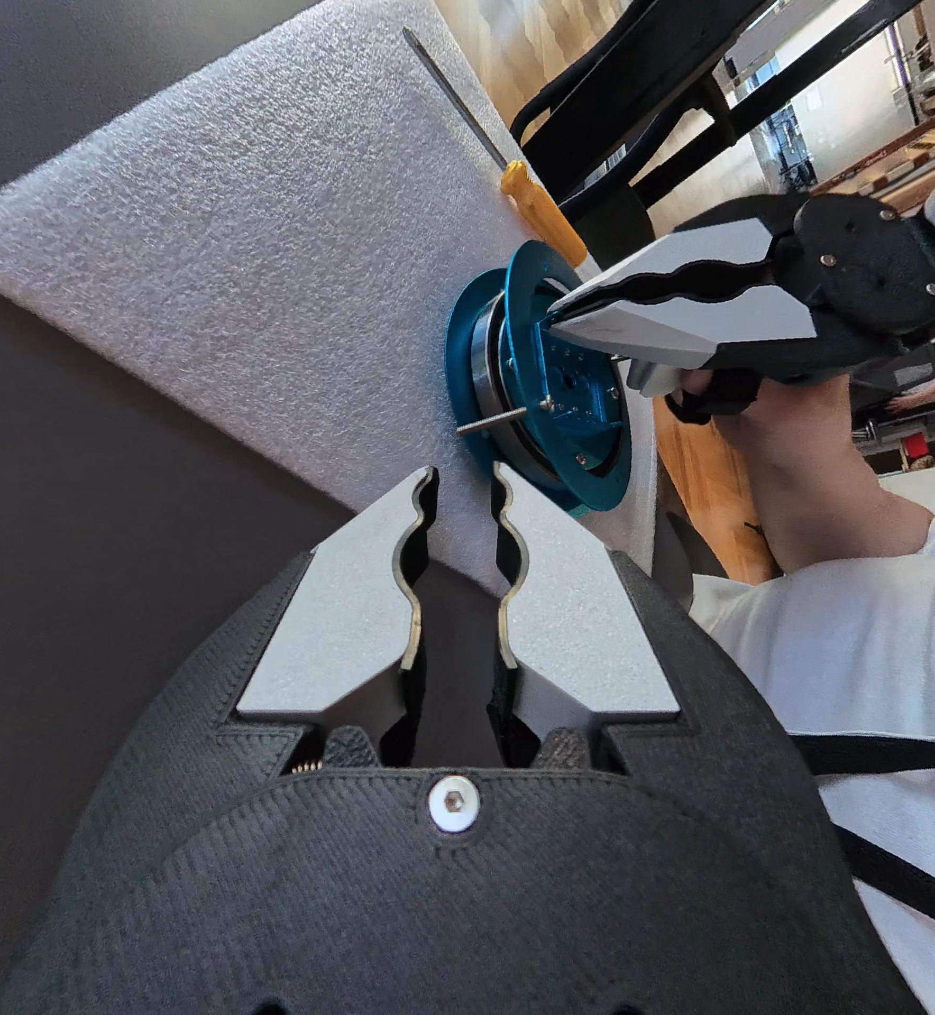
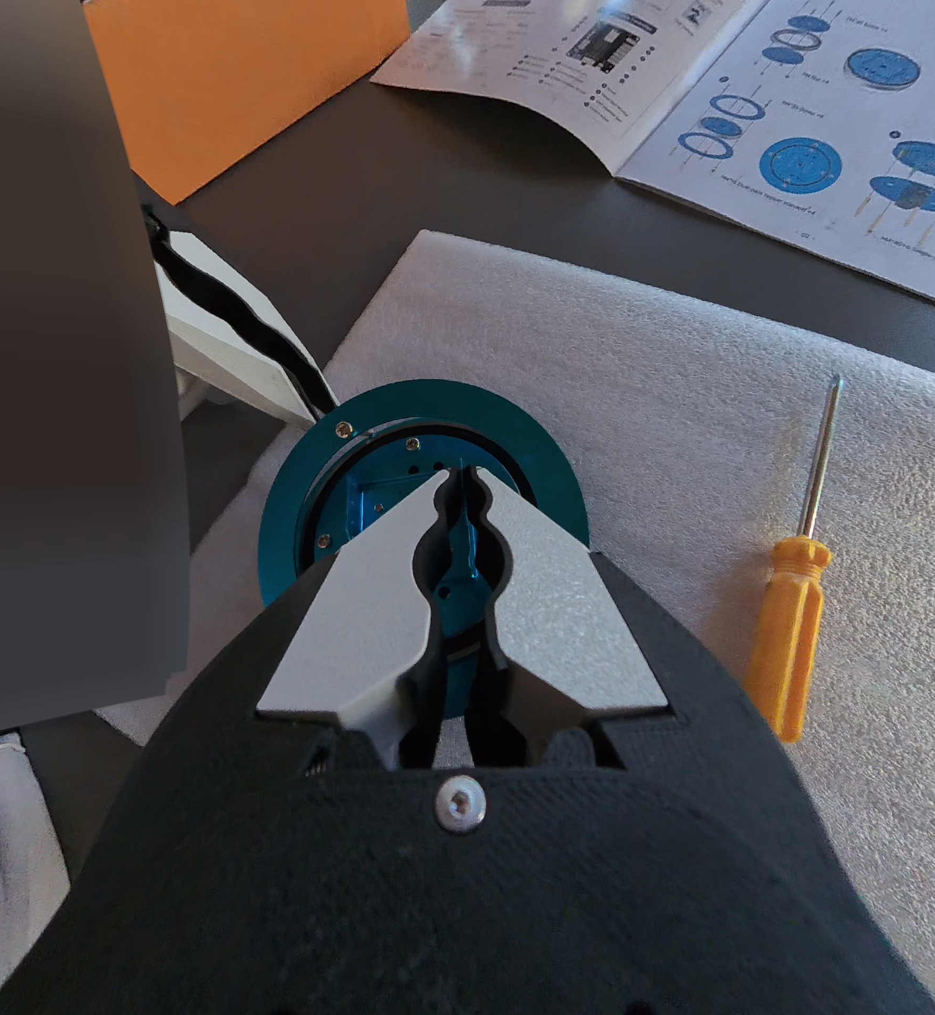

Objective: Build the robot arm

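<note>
A round blue metal assembly (image 1: 537, 384) (image 2: 427, 406) of stacked rings with a silver bearing lies on a white foam sheet (image 1: 234, 247) (image 2: 646, 357). A blue bracket (image 2: 462, 544) stands upright inside it. A thin steel pin (image 1: 490, 423) sticks out of its side. My right gripper (image 2: 462, 471) (image 1: 552, 321) reaches into the centre, shut on the bracket's thin edge. My left gripper (image 1: 464, 475) is open and empty, its tips just short of the assembly's rim. One of its fingers (image 2: 234, 340) shows beside the assembly in the right wrist view.
A yellow-handled screwdriver (image 1: 542, 214) (image 2: 789, 631) lies on the foam right of the assembly. An open instruction booklet (image 2: 756, 110) and an orange sheet (image 2: 234, 82) lie on the dark table (image 2: 399, 192). A black chair (image 1: 619, 110) and a person's forearm (image 1: 811, 467) are beyond the table edge. Across from one pair of fingers to the other is roughly 8 cm. My right gripper is the nearer one to the yellow-handled screwdriver (image 2: 789, 631): about 12 cm, against 20 cm.
</note>
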`<state>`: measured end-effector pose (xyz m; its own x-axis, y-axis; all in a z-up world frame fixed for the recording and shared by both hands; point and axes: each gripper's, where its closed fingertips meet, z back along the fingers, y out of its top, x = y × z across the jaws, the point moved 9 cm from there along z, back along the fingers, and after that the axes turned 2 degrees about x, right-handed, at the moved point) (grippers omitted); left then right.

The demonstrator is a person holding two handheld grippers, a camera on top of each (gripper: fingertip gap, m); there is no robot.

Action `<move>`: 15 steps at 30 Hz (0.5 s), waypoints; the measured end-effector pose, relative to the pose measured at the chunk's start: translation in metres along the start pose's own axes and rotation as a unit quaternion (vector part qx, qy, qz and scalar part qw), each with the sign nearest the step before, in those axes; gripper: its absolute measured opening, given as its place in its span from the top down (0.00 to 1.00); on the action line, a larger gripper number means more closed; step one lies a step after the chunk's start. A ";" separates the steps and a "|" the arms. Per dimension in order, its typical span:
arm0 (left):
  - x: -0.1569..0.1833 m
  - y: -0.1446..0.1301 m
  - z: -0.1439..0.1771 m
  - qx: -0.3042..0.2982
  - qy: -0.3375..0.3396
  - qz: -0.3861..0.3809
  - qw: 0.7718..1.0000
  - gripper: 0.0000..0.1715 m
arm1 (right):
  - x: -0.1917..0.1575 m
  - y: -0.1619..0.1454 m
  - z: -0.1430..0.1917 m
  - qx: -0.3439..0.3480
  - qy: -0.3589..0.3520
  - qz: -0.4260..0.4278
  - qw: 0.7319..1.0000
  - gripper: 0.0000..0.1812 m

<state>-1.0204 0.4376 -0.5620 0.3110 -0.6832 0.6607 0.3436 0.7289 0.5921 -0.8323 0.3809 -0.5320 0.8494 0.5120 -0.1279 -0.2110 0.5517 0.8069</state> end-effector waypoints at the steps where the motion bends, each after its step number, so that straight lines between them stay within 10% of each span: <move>1: 0.000 0.000 -0.001 -0.004 -0.001 0.000 1.000 0.90 | 0.000 0.000 0.002 0.005 -0.002 0.002 1.000 1.00; 15: 0.002 0.004 -0.018 -0.051 -0.047 0.047 0.996 0.94 | 0.010 -0.009 0.017 0.076 0.042 -0.040 0.995 1.00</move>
<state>-1.0023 0.4382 -0.5665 0.2624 -0.6015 0.7546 0.4064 0.7781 0.4790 -0.8133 0.3702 -0.5305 0.8164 0.5263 -0.2378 -0.0632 0.4907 0.8690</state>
